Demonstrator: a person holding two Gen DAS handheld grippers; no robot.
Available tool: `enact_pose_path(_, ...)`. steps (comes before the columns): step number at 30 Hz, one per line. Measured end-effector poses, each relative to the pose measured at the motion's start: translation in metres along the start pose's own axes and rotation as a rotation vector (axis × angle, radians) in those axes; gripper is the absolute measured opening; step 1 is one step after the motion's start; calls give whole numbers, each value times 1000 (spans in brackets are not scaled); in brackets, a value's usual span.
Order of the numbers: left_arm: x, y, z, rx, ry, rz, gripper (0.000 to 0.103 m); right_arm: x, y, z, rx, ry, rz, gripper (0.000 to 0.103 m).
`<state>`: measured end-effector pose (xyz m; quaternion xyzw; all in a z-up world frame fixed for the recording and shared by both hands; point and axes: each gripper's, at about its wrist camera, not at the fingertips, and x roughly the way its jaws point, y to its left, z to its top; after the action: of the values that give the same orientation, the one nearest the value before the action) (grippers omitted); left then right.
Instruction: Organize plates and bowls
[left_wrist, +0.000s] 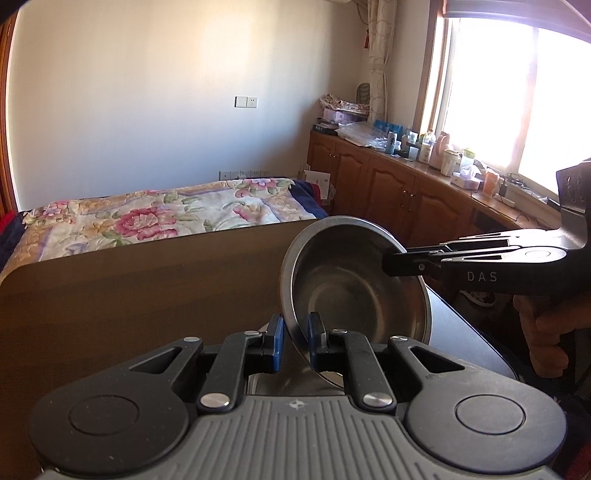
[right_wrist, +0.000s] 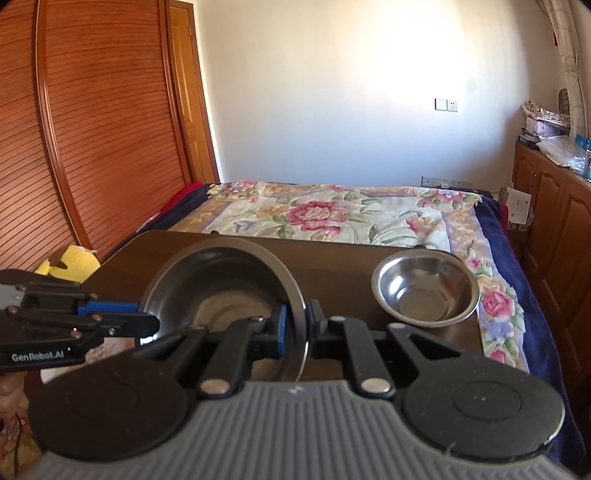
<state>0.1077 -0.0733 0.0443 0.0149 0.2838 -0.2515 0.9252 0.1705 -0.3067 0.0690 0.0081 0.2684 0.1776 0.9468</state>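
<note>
From my position, the table (left_wrist: 110, 295) surface left of the large bowl (left_wrist: 354, 280) is bare and passable. On the right, the small bowl (right_wrist: 424, 291) stands near the far right corner, apart from the large bowl, leaving a gap between them. Beyond the table edge, the bed (right_wrist: 332, 214) blocks forward travel; the cabinets (left_wrist: 388, 184) bound the right side.
</note>
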Motion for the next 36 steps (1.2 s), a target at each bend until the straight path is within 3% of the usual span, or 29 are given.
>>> enact_pose_path(36,1,-4,-50,34,51,46,15,2,25,-54,26,53,38,14)
